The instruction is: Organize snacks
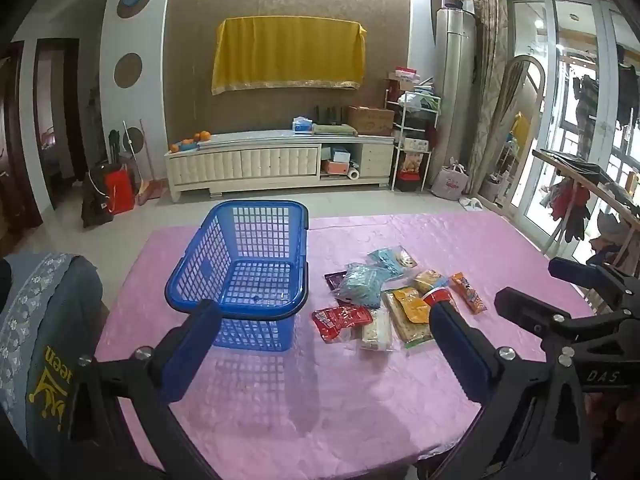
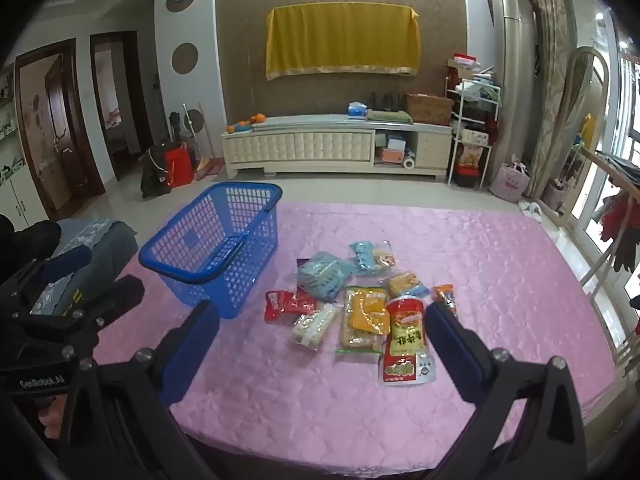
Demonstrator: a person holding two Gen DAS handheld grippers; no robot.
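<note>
An empty blue plastic basket stands on the pink-clothed table, left of centre. Right of it lies a loose pile of snack packets: a red packet, a light-blue bag, a yellow packet, a white packet and an orange stick pack. A red-and-yellow pouch lies nearest the right gripper. My left gripper hovers open before the basket. My right gripper hovers open before the pile, holding nothing.
A chair back draped in grey patterned cloth stands at the table's left edge. A wooden rack hung with clothes lines the right side. Beyond the table's far edge lie floor tiles and a cream TV cabinet.
</note>
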